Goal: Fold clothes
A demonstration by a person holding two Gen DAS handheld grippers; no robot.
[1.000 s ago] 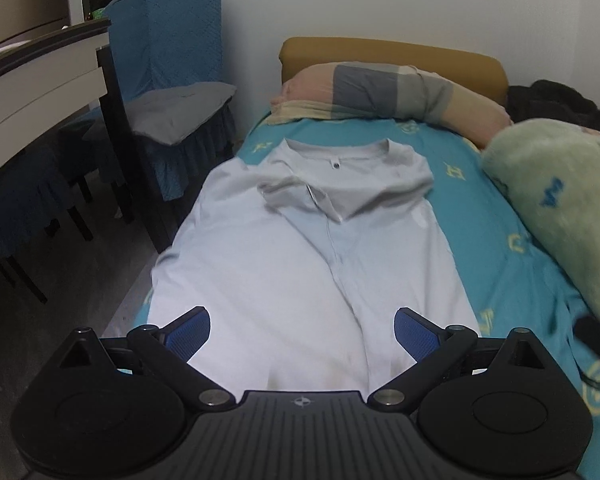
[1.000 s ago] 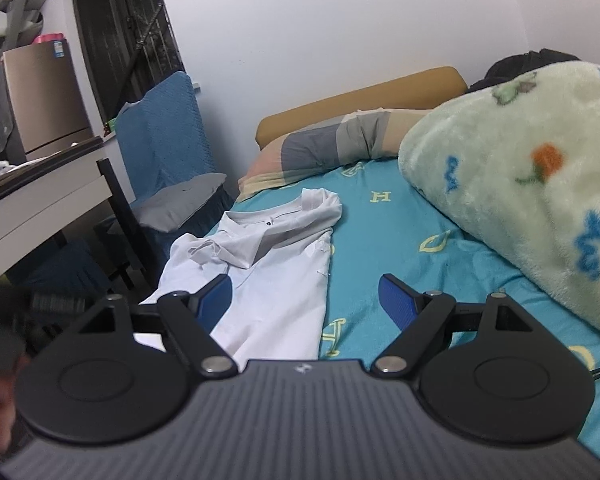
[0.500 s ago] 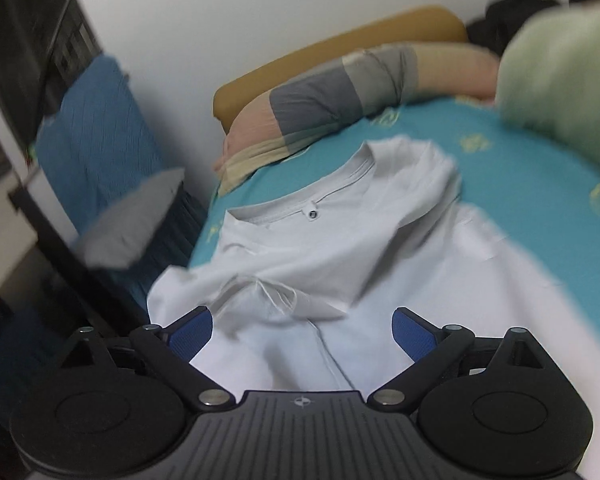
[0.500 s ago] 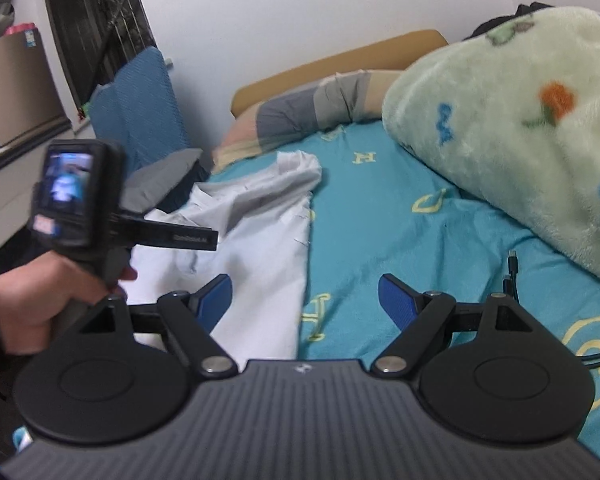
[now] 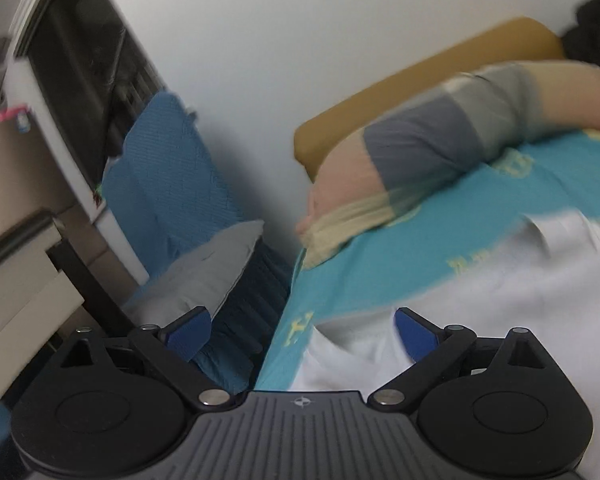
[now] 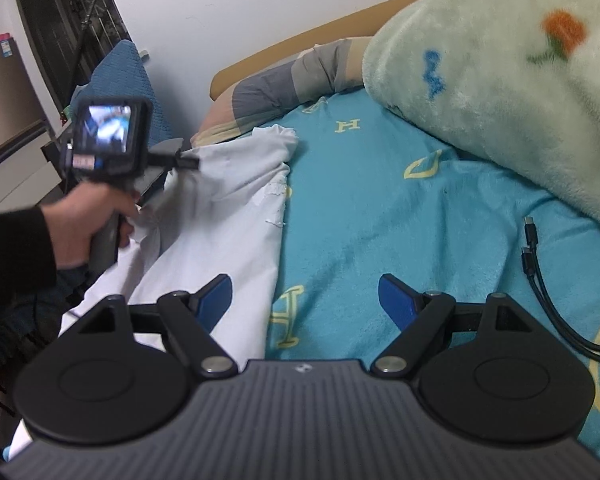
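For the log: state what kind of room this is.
Most likely a bedroom: a bed with a teal sheet, a striped pillow against the headboard, and a fleece blanket.

Shirt (image 6: 220, 216) on bed (image 6: 380, 208), blanket (image 6: 500, 80) right, pillow (image 6: 276, 92) behind.

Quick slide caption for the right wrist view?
Open right gripper hovers over the teal bedsheet beside the white shirt, left gripper at the shirt's far edge.

Dim, even indoor light with soft shadows. The left wrist view is smeared by motion blur; both views bend at the edges.
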